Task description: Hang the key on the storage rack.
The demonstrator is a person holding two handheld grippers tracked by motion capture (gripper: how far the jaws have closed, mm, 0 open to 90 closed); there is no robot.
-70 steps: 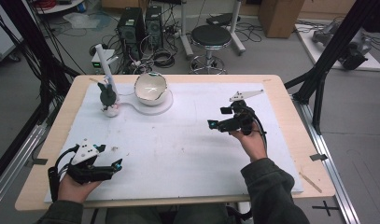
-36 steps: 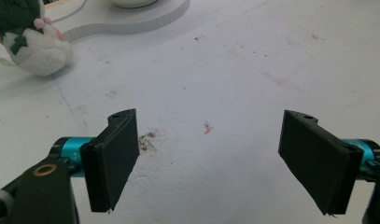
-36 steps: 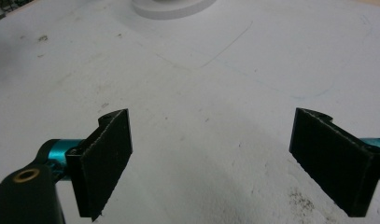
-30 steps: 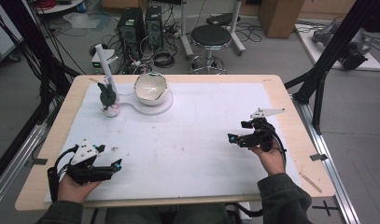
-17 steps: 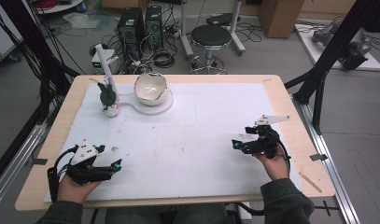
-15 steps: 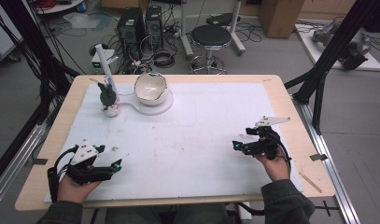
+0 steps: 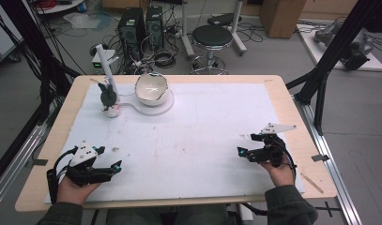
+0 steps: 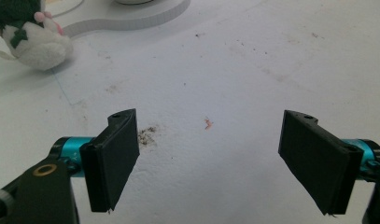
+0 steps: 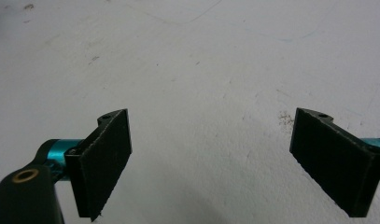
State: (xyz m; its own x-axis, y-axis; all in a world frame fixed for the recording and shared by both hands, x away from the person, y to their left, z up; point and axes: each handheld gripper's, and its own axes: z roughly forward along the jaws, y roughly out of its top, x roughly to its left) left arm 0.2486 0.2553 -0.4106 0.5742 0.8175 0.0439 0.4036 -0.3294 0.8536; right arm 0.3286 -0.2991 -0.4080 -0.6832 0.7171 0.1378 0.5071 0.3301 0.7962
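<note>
Low over the white mat [image 7: 193, 136], left gripper [image 7: 114, 167] and right gripper [image 7: 241, 153], fingers apart

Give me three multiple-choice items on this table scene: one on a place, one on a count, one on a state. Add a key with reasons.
1. Where is the bowl?
A. far left of the table
B. near right corner
C. between the grippers

2. How many plush toys stand on the white mat?
A. three
B. one
C. none

3. How are the right gripper jaws?
A. shut on the bowl
B. shut on nothing
C. open

Key: A, it sits beside the plush toy; B, a single toy stands there; C, bare mat shows between the jaws.
</note>
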